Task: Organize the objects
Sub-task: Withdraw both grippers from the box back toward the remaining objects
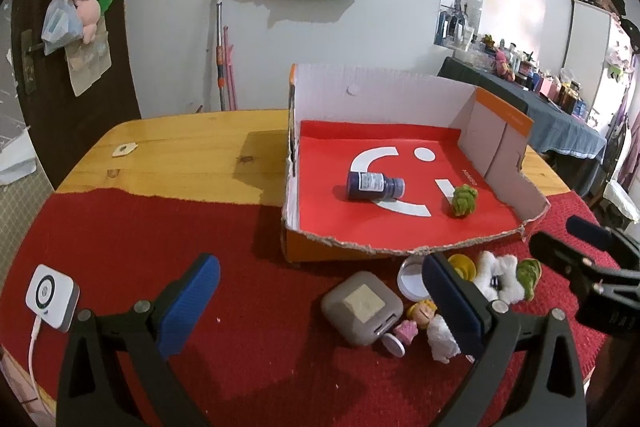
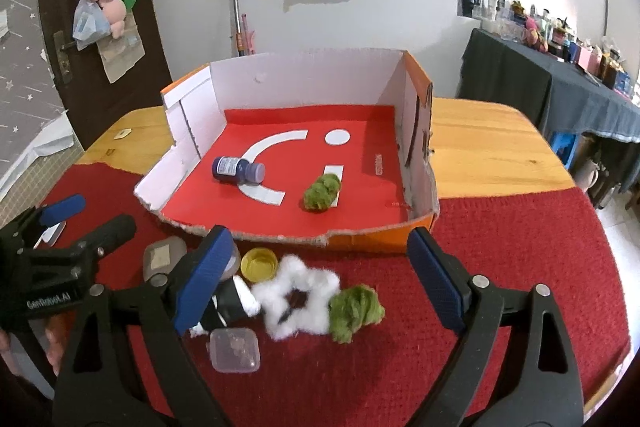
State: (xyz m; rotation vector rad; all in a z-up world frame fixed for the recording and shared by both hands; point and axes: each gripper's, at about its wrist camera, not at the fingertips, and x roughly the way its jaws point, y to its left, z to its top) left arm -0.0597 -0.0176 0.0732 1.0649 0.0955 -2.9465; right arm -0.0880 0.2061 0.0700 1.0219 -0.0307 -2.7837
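Note:
An open cardboard box (image 1: 400, 250) with a red floor stands on the table, its torn front wall (image 2: 280, 237) facing me. Inside lie a blue bottle (image 1: 375, 187) (image 2: 239, 169) on its side and a green fuzzy ball (image 1: 464, 200) (image 2: 321, 191). In front of the box sit a grey case (image 1: 361, 307), a small doll (image 1: 424, 315), a yellow lid (image 2: 260, 263), a white fuzzy star (image 2: 298, 297), another green fuzzy ball (image 2: 354, 311) and a clear small container (image 2: 235, 350). My left gripper (image 1: 320, 275) is open over the grey case. My right gripper (image 2: 320, 247) is open above the star.
A red cloth (image 2: 520, 267) covers the near half of the wooden table (image 1: 180, 147). A white device with a cable (image 1: 52, 297) lies at the left edge. A broom (image 1: 220, 47) leans on the wall behind. A dark-clothed side table (image 2: 560, 95) stands at the right.

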